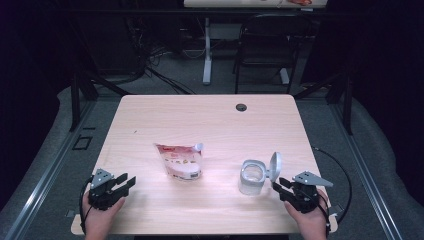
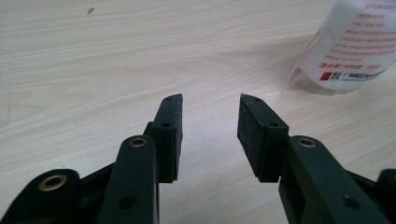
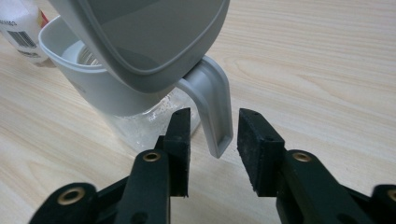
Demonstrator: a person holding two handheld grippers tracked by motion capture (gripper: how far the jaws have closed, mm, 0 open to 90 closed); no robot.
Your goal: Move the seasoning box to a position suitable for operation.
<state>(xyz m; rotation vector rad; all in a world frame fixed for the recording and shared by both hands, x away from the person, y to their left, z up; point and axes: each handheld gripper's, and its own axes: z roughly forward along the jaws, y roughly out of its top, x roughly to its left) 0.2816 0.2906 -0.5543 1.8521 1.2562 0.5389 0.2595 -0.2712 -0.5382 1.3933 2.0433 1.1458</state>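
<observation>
Right tongs [image 3: 210, 135], spread around but not gripping the handle [image 3: 212, 107] of a flip-lid canister [image 1: 251, 176] on the bench [image 1: 210, 115], could knock it over if nudged; left tongs [image 2: 210, 126] rest spread.

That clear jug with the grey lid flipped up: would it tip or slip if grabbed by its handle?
The jug looks empty and clear-walled, so it is probably light and would slide easily on the smooth table. Its raised lid may make it slightly top-heavy. The handle seems rigid, likely a firm hold.
</observation>
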